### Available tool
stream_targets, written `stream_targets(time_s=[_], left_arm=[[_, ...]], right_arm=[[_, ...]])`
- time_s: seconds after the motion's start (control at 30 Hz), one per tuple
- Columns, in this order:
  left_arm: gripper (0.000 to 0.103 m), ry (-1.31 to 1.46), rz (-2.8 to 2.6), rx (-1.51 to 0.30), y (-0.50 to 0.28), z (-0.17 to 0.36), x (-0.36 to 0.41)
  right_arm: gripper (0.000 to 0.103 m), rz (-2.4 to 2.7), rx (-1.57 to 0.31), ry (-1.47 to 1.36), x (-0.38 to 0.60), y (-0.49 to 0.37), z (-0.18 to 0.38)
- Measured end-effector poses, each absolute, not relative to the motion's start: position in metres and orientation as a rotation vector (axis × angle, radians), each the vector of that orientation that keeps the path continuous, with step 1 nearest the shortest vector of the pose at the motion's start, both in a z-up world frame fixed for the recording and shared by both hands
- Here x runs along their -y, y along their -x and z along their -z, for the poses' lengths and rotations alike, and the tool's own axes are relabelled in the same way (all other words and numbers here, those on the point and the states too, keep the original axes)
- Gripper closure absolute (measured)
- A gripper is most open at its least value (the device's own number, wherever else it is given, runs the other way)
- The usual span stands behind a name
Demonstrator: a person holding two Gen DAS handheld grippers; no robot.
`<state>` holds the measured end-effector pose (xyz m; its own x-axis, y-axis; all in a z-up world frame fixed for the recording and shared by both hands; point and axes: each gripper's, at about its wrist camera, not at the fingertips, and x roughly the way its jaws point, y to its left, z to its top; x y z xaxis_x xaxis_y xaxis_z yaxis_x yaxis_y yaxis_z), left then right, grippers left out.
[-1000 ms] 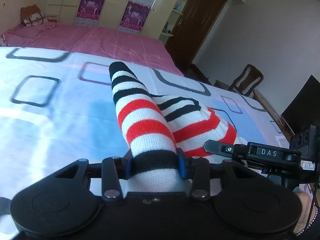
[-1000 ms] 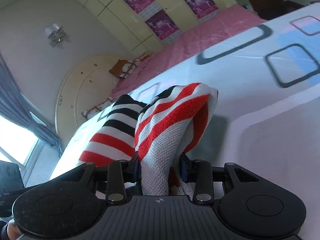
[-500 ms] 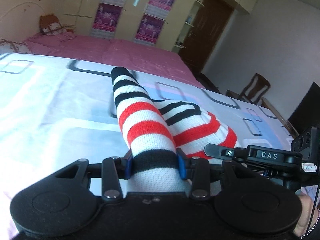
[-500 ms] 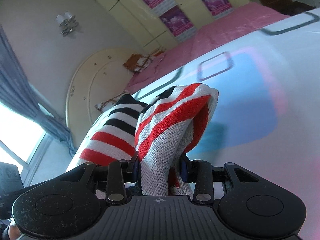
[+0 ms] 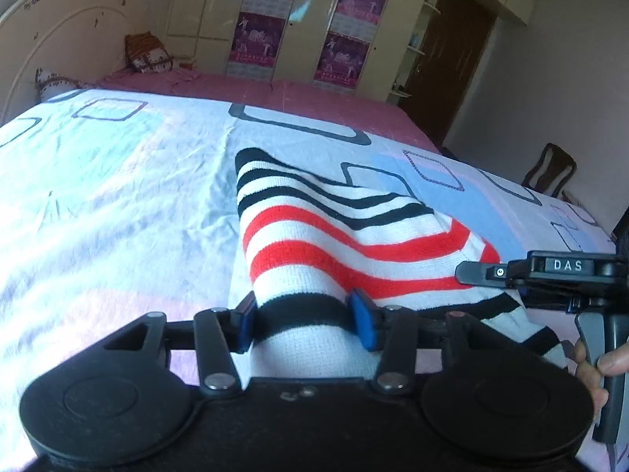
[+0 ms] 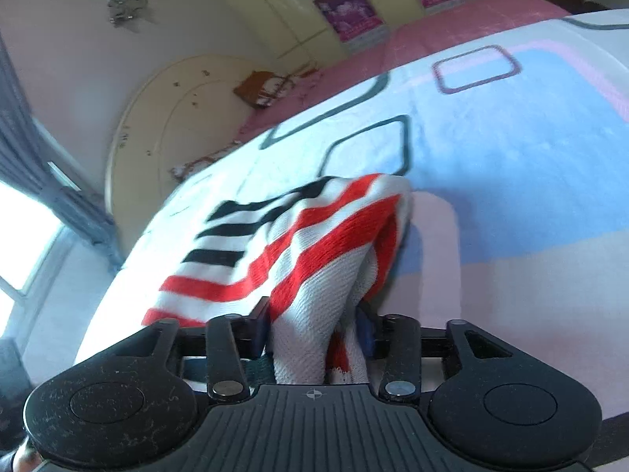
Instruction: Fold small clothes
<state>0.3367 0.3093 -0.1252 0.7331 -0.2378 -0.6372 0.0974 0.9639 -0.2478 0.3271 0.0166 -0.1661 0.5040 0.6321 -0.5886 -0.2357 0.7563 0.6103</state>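
Note:
A small knitted garment (image 5: pixel 334 236) with white, red and black stripes hangs between both grippers over the bed. My left gripper (image 5: pixel 302 318) is shut on one bunched end of it, blue pads (image 5: pixel 363 324) pressed on a black stripe. My right gripper (image 6: pixel 314 330) is shut on the other end of the striped garment (image 6: pixel 314 247), which drapes forward and left. The right gripper's body also shows in the left wrist view (image 5: pixel 550 271) at the right edge, beside the garment.
A bedsheet (image 5: pixel 118 196) with blue, pink and white patches and dark square outlines covers the bed; it also shows in the right wrist view (image 6: pixel 511 177). A pink cover (image 5: pixel 275 94), a headboard (image 5: pixel 47 39) and wardrobes lie beyond. A wooden chair (image 5: pixel 550 173) stands at the right.
Both grippers have swung left across the bed with the garment. The garment now spreads wider and lies lower toward the sheet. Both grips are unchanged.

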Motion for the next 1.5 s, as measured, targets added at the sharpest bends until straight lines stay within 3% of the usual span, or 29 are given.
stream_targets(time_s=[0.13,0.27,0.43,0.9,1.17,1.5], left_arm=[[0.054,0.211,0.166,-0.713,-0.333,0.113,-0.315],[0.057,0.159,0.140,-0.586,-0.318,0.090,-0.319],[0.059,0.094,0.196,-0.640,-0.346,0.096,-0.301],[0.059,0.132,0.171,-0.710,-0.367,0.120,-0.301],[0.059,0.133,0.169,-0.714,-0.331,0.102,-0.306],[0.056,0.050,0.155,-0.721,-0.276,0.103,-0.299]], right_arm=[[0.059,-0.510,-0.867,-0.451,-0.013,-0.322,0.153],[0.059,-0.469,-0.796,-0.359,-0.013,-0.316,0.130],[0.059,-0.507,-0.769,-0.268,-0.042,-0.320,0.116],[0.059,-0.449,-0.852,-0.152,-0.074,-0.352,0.158],[0.059,-0.477,-0.779,-0.094,-0.066,-0.298,0.119],[0.059,-0.447,-0.821,-0.105,-0.048,-0.235,0.125]])
